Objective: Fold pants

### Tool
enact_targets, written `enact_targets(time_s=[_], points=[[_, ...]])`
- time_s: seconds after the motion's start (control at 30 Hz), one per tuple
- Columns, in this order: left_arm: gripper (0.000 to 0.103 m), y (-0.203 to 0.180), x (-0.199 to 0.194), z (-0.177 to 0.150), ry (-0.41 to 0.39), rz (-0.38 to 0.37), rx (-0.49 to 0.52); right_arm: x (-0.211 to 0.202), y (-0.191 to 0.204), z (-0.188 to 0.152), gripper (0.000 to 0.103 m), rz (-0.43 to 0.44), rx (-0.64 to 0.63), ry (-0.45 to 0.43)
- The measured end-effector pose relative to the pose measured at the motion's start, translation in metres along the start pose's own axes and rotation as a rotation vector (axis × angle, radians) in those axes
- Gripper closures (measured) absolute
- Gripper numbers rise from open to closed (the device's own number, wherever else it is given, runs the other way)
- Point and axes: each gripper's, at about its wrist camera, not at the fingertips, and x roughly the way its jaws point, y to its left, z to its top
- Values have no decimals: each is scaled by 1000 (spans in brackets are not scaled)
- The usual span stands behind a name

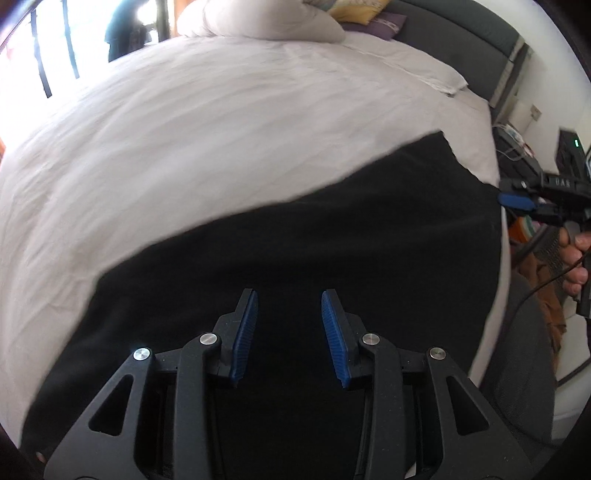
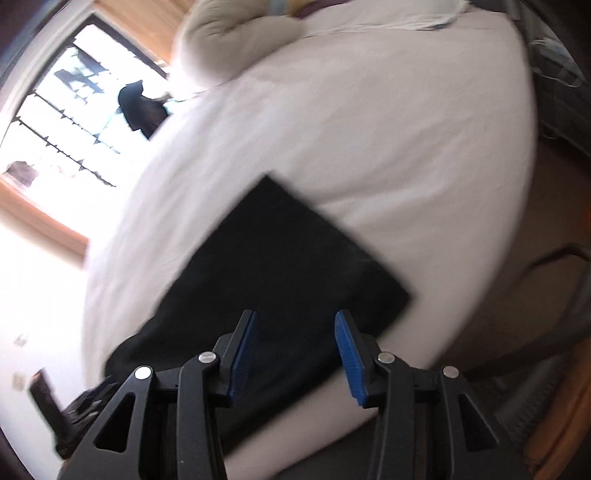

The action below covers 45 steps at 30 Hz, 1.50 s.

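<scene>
Left wrist view looks down over a pair of black pants spread flat on the white sheet of a bed, the cloth lying near the bed's right-hand edge with one corner reaching toward the pillows and headboard. The left gripper hangs above the dark fabric with its blue pads apart and nothing pinched between them; it is released, not grasping. Out at the far right of this view the right gripper is carried in a hand just off the cloth's edge, its blue tip aimed in at the border of the pants, which looks like a set-up for picking up that side. Seen from the right wrist view, the pants show as a tidy dark rectangle with straight edges and a sharp corner, so some folding seems already done. The right gripper sits over the near edge of that rectangle, its pads spread and empty. Both tools point steeply down, probably because the cloth lies flat and can only be caught by nipping an edge from above. My guess is that each gripper is heading for its own corner, to lift and turn the panel over once more.
</scene>
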Motion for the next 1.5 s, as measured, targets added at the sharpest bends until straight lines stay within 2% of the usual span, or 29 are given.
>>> enact_targets(time_s=[0.07,0.13,0.17,0.2,0.23,0.27,0.33,0.37,0.4,0.43,0.47,0.53,0.7,0.8,0.87,0.9,0.93,1.1,1.2,1.27,1.33,1.4,1.43,1.5], points=[[68,-16,19,-9,64,16,20,11,21,-6,56,92,-65,46],[66,-23,17,-21,63,33,27,31,36,-21,49,99,-122,110],[64,-26,16,-25,64,32,30,42,35,-26,48,80,-129,148],[64,-28,15,-28,69,24,26,50,28,-30,56,49,-123,171],[64,-28,12,-31,71,16,20,52,18,-31,71,52,-105,163],[64,-27,10,-35,74,8,12,49,7,-30,76,67,-77,148],[64,-25,-4,-45,78,-7,-14,35,-16,-24,78,48,-20,107],[64,-23,-8,-50,77,-15,-29,26,-24,-20,75,20,3,75],[64,-19,-11,-56,78,-19,-41,16,-31,-16,57,-42,19,41],[64,-18,-12,-60,82,-21,-55,5,-38,-12,45,-107,38,2],[64,-15,-14,-66,85,-24,-76,-4,-46,-9,45,-135,74,-23],[63,-15,-17,-74,82,-30,-98,-16,-50,-6,45,-69,123,-47],[61,-21,-17,-80,84,-7,-91,-6,-20,0,44,64,51,-38],[61,-21,-18,-83,92,-8,-93,19,-5,-2,44,42,85,-16],[61,-20,-21,-90,90,-9,-106,28,-18,-9,55,-44,116,20],[61,-16,-30,-99,85,-10,-112,21,-30,-10,62,-45,106,9],[61,-16,-31,-101,81,-9,-118,19,-32,-14,64,-51,92,0],[61,-16,-44,-109,52,-15,-138,4,-51,-23,64,-104,137,6],[61,-5,-63,-106,4,-16,-174,-14,-37,-21,64,-121,119,-23],[61,2,-76,-105,-42,-17,-186,-35,-27,-21,62,-72,64,-54],[61,11,-85,-103,-67,2,-202,-37,5,-11,42,-6,-14,-72],[61,23,-82,-106,-51,23,-229,-22,37,-3,34,71,-94,-42],[61,29,-78,-110,-37,35,-243,-12,49,-2,34,88,-127,-14],[61,36,-66,-118,18,55,-277,14,59,-8,34,78,-154,69]])
